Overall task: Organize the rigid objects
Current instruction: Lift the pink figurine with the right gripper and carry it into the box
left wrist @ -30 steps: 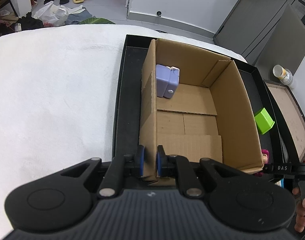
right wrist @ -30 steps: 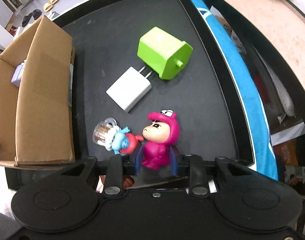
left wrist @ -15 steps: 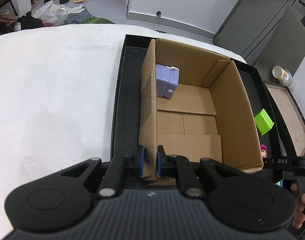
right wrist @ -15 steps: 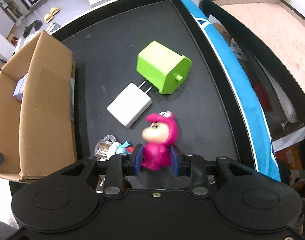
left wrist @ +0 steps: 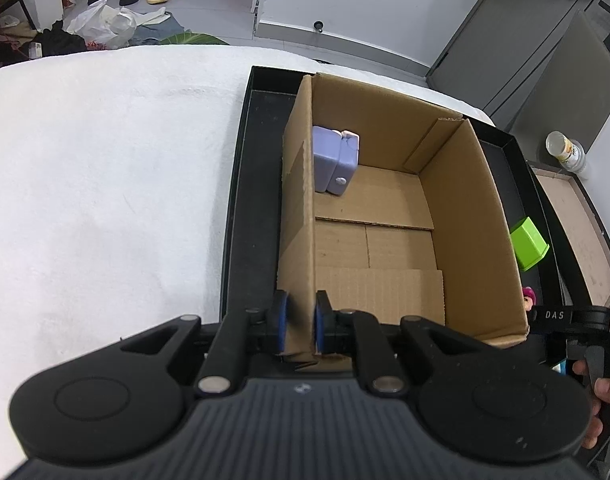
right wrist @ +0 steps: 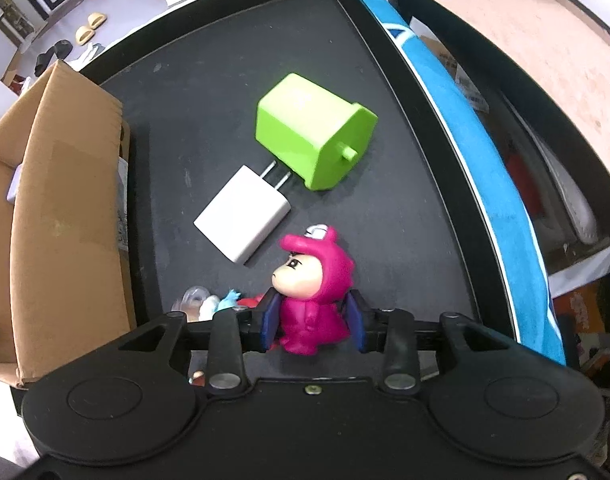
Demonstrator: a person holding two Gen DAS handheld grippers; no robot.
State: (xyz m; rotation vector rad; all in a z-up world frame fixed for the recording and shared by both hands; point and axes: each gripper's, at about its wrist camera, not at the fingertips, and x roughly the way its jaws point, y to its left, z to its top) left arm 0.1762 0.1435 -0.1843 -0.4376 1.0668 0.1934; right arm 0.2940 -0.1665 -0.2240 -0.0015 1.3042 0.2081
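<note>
My left gripper (left wrist: 300, 326) is shut on the near left wall of the open cardboard box (left wrist: 301, 216), which stands in a black tray (left wrist: 245, 208). A purple block (left wrist: 335, 164) sits in the box's far left corner. My right gripper (right wrist: 312, 322) is shut on a pink toy figure (right wrist: 313, 288) and holds it tilted above the tray floor (right wrist: 209, 80). A green block (right wrist: 313, 130), a white charger plug (right wrist: 243, 214) and a small blue and red toy (right wrist: 221, 304) lie on the tray. The box's side (right wrist: 65, 208) stands at the left.
White cloth (left wrist: 105, 184) covers the table left of the tray. A blue edge (right wrist: 477, 152) and a wooden tray (right wrist: 553, 52) lie right of the black tray. A bottle (left wrist: 565, 152) stands at the far right. A hand (left wrist: 597, 404) holds the right gripper.
My right gripper closed on the pink toy figure and lifted it, so it now leans to the left. The small blue toy slid further under the gripper. The left gripper stayed on the box wall.
</note>
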